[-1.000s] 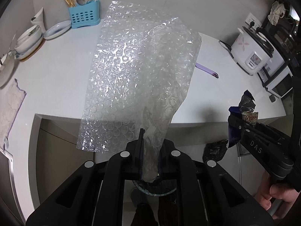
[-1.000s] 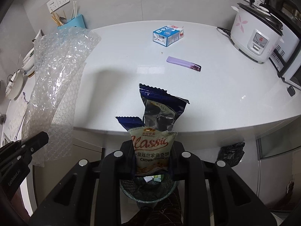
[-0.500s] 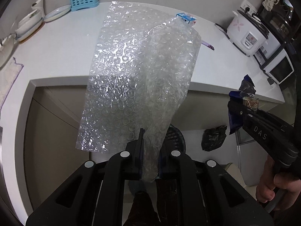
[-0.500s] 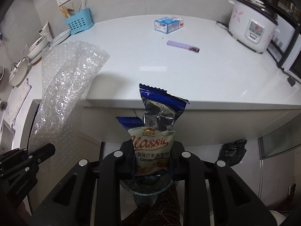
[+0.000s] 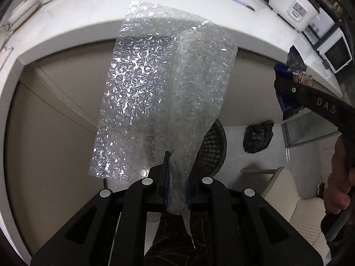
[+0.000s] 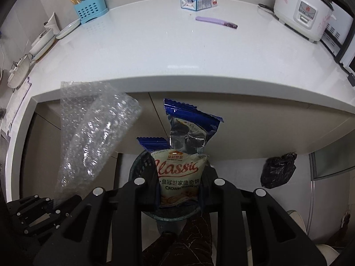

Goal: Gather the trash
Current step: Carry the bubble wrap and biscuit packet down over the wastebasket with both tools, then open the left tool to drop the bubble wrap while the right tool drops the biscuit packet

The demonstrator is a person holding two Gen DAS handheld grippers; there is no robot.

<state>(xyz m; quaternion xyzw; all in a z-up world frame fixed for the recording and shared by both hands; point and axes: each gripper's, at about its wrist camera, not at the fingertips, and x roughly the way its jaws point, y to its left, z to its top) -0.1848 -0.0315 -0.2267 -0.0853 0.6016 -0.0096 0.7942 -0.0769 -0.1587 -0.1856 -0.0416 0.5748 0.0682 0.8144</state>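
Left gripper [image 5: 176, 188] clamps the clear bubble-wrap sheet [image 5: 164, 97]; right gripper [image 6: 179, 190] pinches the blue-and-white Classic biscuit wrapper [image 6: 179, 173]. Dark mesh wastebasket [image 6: 142, 166] directly beneath, white counter [image 6: 177, 51] at twelve o'clock.

- Left tongs [image 5: 176, 185] sit at the lower centre of the left wrist view, both fingers pressed tight together on a gripped sheet.
- Right tongs [image 6: 179, 188] sit at lower centre of the right wrist view, clamped on a packet.
- A bare hand [image 5: 339, 181] grips the right handle at the left view's right edge.
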